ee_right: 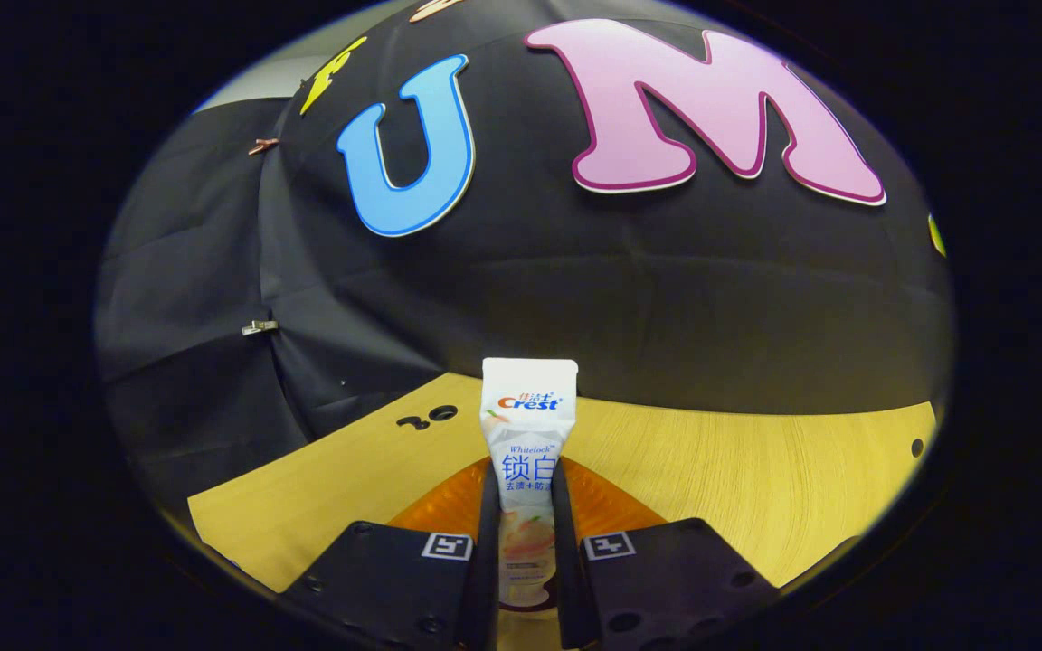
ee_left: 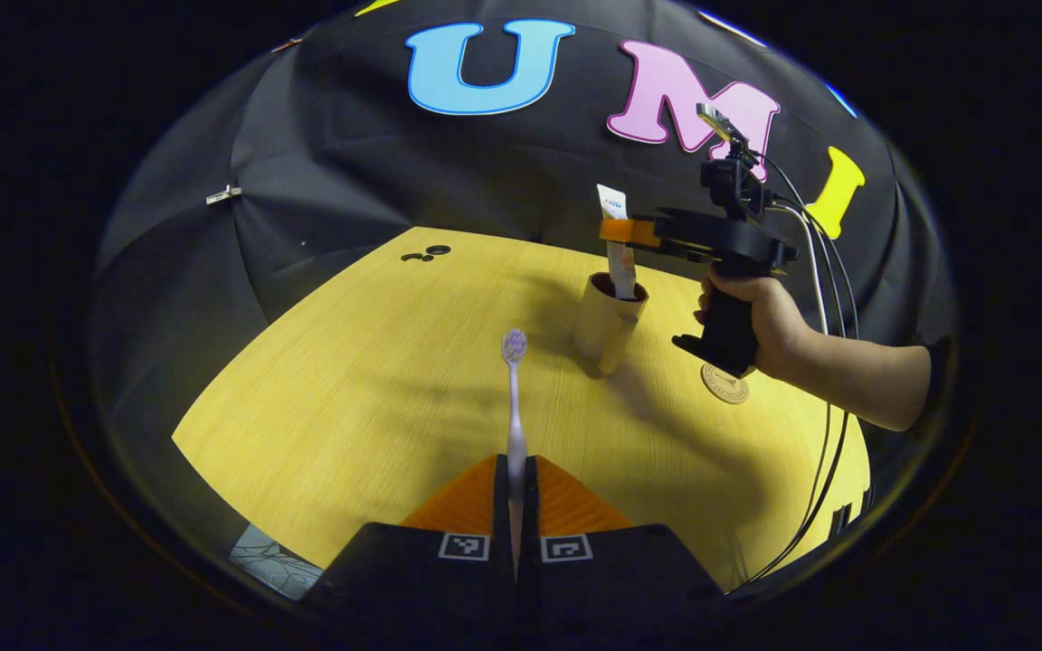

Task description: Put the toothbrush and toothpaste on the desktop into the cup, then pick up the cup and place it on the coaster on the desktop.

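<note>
- Nearest, the left gripper (ee_left: 516, 493) is clamped on the toothbrush (ee_left: 515, 398) handle, bristle head pointing forward over the desktop (ee_left: 349, 389).
- Farther off, the right gripper (ee_left: 619, 231) pinches the toothpaste (ee_right: 528, 452) upright, its lower end inside the cup (ee_left: 607, 324); the hand (ee_left: 761, 325) holds that gripper level above the rim.
- Judged step: toothpaste going in. Next, let it go, then tip the toothbrush into the cup.
- The coaster (ee_left: 724, 382) lies just beside the cup, bare.
</note>
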A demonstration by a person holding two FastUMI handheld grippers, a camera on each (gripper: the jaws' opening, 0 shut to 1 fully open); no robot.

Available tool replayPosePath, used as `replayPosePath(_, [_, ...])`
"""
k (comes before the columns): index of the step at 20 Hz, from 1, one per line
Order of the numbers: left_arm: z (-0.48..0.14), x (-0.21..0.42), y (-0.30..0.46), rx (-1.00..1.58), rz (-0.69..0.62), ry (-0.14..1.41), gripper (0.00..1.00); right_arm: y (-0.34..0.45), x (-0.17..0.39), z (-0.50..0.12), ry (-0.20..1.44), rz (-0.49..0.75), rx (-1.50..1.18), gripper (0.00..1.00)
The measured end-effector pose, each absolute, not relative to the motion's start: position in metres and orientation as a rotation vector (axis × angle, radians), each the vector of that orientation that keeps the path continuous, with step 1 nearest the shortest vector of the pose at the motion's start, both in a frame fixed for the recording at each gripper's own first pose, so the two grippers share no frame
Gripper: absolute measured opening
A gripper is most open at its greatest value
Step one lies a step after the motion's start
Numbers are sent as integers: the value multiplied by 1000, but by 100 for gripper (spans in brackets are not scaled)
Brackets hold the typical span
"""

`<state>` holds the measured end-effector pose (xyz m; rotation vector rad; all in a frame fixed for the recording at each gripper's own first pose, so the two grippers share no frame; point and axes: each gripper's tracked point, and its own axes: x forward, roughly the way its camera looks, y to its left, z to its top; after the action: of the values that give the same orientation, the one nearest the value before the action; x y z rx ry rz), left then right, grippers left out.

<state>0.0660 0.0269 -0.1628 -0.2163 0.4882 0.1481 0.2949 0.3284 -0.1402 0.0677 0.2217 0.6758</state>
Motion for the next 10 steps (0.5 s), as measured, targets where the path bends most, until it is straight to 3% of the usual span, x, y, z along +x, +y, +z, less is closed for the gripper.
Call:
replayPosePath(2, [-161,61,25,-223,140,499,6,327,294,-150,234,676,63,31])
replayPosePath(3, [-160,61,22,-224,137,502,6,327,292,-156,250,676,66,25])
replayPosePath(5, [-154,64,17,-229,130,501,6,327,287,-166,278,678,72,39])
replayPosePath(6, [-154,68,13,-229,122,502,1,329,285,-173,293,683,64,43])
replayPosePath(7, [-152,72,10,-225,117,503,6,328,282,-178,306,688,55,46])
replayPosePath(8, [-150,78,9,-222,112,498,6,327,280,-177,304,689,56,63])
replayPosePath(9, [-148,86,8,-221,108,489,6,327,279,-173,296,696,69,66])
replayPosePath(10, [-145,95,8,-220,103,476,6,324,275,-170,291,699,76,76])
